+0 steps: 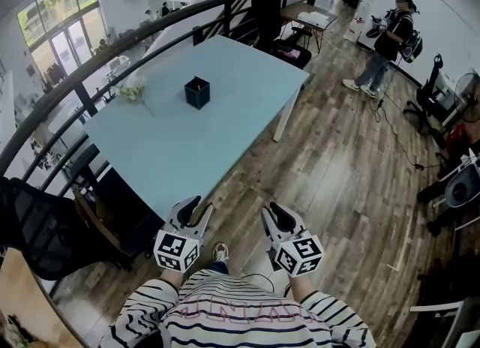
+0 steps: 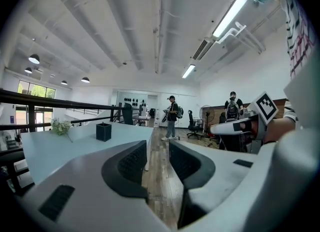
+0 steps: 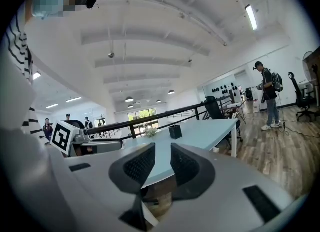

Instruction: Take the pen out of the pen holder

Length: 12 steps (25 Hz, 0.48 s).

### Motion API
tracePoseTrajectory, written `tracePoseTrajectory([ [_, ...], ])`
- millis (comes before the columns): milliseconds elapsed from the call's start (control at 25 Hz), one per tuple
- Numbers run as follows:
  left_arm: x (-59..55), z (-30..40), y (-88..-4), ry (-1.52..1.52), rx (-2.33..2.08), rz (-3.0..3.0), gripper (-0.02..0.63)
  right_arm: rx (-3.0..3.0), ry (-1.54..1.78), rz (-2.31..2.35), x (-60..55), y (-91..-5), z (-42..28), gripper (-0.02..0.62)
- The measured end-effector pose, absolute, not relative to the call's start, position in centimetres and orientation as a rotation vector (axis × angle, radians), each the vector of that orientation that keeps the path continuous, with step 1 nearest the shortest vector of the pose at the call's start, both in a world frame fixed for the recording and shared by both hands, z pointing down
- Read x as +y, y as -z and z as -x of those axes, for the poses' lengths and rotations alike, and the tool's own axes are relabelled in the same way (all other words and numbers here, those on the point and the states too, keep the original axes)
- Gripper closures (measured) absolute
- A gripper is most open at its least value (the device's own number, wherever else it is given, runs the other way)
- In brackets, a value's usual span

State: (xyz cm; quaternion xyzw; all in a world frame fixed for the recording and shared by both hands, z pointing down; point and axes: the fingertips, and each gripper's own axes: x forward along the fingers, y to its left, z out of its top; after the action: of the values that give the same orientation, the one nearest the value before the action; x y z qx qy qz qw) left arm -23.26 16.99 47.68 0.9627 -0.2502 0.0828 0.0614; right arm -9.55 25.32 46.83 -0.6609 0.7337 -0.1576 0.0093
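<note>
**While both grippers hang off the near edge, pen holder stands mid-table**

Since no view resolves the pen, I can't give its axis or heading. The pen holder [image 1: 197, 92], a dark square cup, stands upright with its mouth up, on the far half of the pale blue table [image 1: 187, 151], well apart from both grippers.

Left gripper [image 1: 196, 205]: jaws apart, nothing between them. Right gripper [image 1: 274, 211]: also apart and empty. Both are level-ish, just off the table's near corner.

Room: bare tabletop all round the holder. A flower sprig [image 1: 131, 91] lies to its left near the railing [image 1: 112, 58]. Open wood floor [image 1: 337, 174] lies to the right.

The head view alone shows the holder's open top; both gripper views show only its side. The left gripper view has a standing person [image 2: 172, 116] beyond the table's far end.
</note>
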Motion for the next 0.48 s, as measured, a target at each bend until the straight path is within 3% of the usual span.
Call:
tracePoseTrajectory([
  [480, 2.1, 20.3, -48.0, -0.267, -0.749, -2.891, 0.476, 2.254, 0.536, 2.08, 10.6, -47.4, 6.2, 0.476],
])
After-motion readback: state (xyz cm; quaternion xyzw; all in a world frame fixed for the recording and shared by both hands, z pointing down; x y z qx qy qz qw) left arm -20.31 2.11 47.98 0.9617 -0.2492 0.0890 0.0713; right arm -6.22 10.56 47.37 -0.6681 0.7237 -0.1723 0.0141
